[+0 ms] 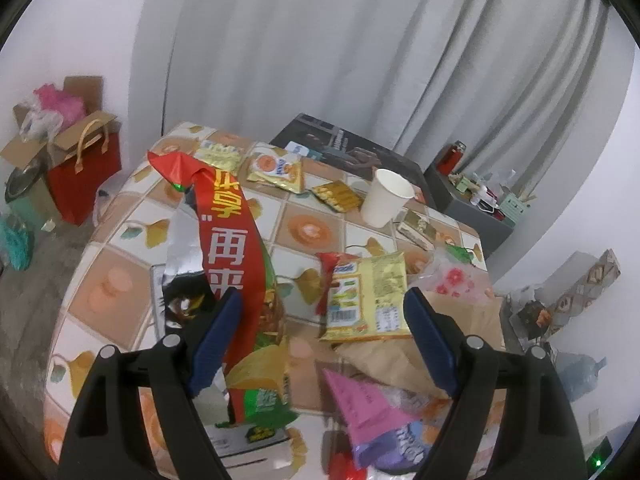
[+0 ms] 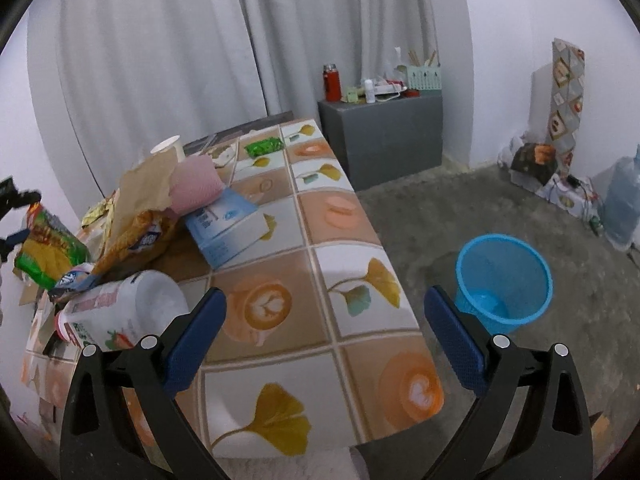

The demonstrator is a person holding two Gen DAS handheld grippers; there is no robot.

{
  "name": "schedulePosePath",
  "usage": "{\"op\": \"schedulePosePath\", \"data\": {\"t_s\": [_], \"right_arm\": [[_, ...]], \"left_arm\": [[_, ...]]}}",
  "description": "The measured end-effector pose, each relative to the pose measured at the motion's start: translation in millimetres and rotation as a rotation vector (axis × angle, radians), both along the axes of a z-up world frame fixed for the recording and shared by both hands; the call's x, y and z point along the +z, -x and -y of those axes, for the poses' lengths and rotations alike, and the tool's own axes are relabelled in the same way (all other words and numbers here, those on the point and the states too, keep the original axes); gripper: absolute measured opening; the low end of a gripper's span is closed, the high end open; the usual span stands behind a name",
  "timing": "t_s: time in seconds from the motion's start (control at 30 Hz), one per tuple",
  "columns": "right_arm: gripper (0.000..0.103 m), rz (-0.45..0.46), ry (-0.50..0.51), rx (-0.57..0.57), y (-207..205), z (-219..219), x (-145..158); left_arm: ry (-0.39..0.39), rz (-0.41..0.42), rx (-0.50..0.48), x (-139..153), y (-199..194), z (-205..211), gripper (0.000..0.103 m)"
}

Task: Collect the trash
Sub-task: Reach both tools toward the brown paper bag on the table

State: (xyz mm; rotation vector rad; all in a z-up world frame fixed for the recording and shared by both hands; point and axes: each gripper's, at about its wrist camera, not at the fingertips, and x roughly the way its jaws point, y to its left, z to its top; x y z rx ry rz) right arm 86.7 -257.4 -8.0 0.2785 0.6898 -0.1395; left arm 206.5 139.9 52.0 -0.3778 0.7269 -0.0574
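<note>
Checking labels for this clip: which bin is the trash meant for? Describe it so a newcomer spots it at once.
Start at the table with the tiled coffee-and-leaf cloth. On the grey floor just off its right edge stands a blue mesh wastebasket. It is the only bright blue open container there, empty and upright.

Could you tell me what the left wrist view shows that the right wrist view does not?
Only the left wrist view shows the red gift bag and cardboard box on the floor, and the yellow snack packet lying flat on the table. Only the right wrist view shows the blue mesh bin on the floor beside the table, the light blue carton and the tipped white yoghurt bottle. Both show the patterned tablecloth, the white paper cup, the red flask on the grey cabinet, and the grey curtain.
</note>
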Motion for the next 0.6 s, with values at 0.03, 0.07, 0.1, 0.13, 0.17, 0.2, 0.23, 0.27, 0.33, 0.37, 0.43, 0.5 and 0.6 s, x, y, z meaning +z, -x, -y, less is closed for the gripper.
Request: {"op": "schedulePosePath", "data": {"t_s": [0.03, 0.07, 0.1, 0.13, 0.17, 0.2, 0.23, 0.27, 0.33, 0.37, 0.43, 0.5, 0.6], "right_arm": [[0.095, 0.005, 0.001, 0.0, 0, 1, 0], [0.095, 0.01, 0.0, -0.002, 0, 2, 2], [0.095, 0.014, -0.001, -0.004, -1, 3, 3], [0.095, 0.018, -0.003, -0.009, 0, 4, 4], [0.095, 0.019, -0.003, -0.013, 1, 6, 5], [0.095, 0.019, -0.002, -0.016, 2, 7, 5], [0.095, 0.018, -0.001, -0.018, 2, 7, 5], [0.095, 0.017, 0.001, -0.02, 3, 8, 5], [0.095, 0.018, 0.006, -0.024, 4, 9, 8], [0.094, 0.023, 0.01, -0.028, 4, 10, 10], [0.094, 0.04, 0.02, -0.034, 5, 13, 16], [0.094, 0.067, 0.03, -0.041, 2, 16, 24], [0.094, 0.102, 0.035, -0.034, -3, 17, 36]], "left_arm": [[0.011, -0.009, 0.014, -3, 4, -6, 0.08], [0.025, -0.019, 0.023, -7, 5, -10, 0.08], [0.048, -0.034, 0.033, -11, 9, -16, 0.08], [0.074, -0.051, 0.043, -15, 11, -21, 0.08], [0.107, -0.073, 0.055, -23, 14, -28, 0.08], [0.124, -0.089, 0.063, -28, 18, -32, 0.08], [0.134, -0.108, 0.071, -33, 19, -34, 0.08], [0.142, -0.128, 0.08, -39, 22, -37, 0.08], [0.154, -0.143, 0.088, -44, 26, -41, 0.08], [0.151, -0.134, 0.091, -42, 29, -41, 0.08], [0.133, -0.1, 0.086, -34, 31, -39, 0.08], [0.104, -0.041, 0.065, -19, 32, -34, 0.08], [0.083, 0.023, 0.007, 0, 28, -23, 0.08]]}}
